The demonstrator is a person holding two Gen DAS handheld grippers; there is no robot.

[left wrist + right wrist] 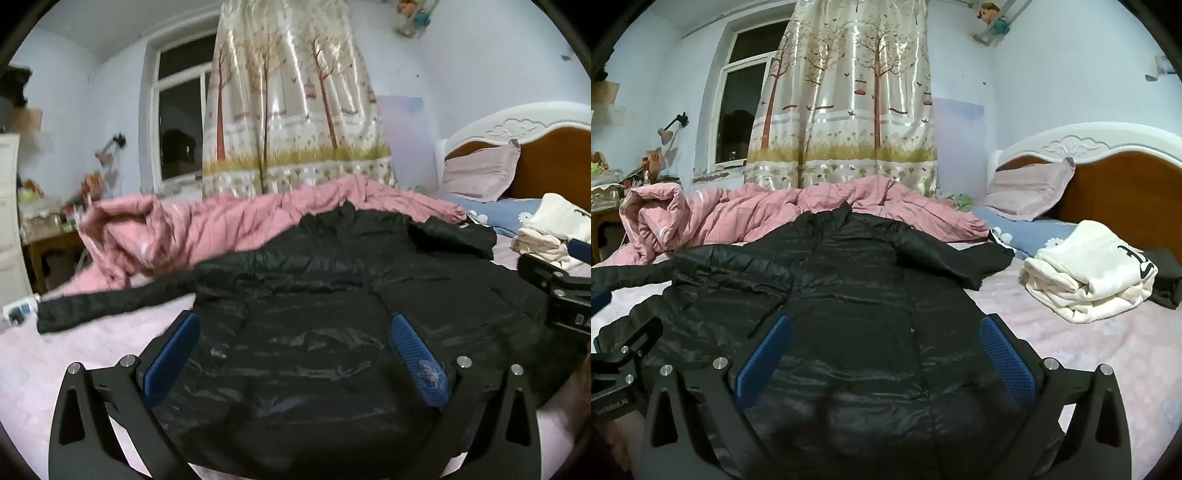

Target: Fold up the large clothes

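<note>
A large black puffer jacket [314,302] lies spread flat on the bed, hem towards me, collar far. One sleeve [110,306] stretches out to the left; the other sleeve [956,258] is bent across at the right. My left gripper [295,325] hovers over the hem, jaws wide open, blue pads [173,354] apart with only jacket fabric below. My right gripper [884,326] also stands wide open above the jacket [849,295], a little further right. Each gripper's black frame shows at the edge of the other's view: the right one [561,291], the left one [624,354].
A crumpled pink quilt [757,214] lies behind the jacket. A folded white garment [1089,273] sits on the pink sheet [1071,354] at right, near a blue pillow [1030,236], a pink pillow [1030,188] and the headboard [1115,184]. Curtain [849,103] and window [738,96] beyond; cluttered bedside table [48,236] left.
</note>
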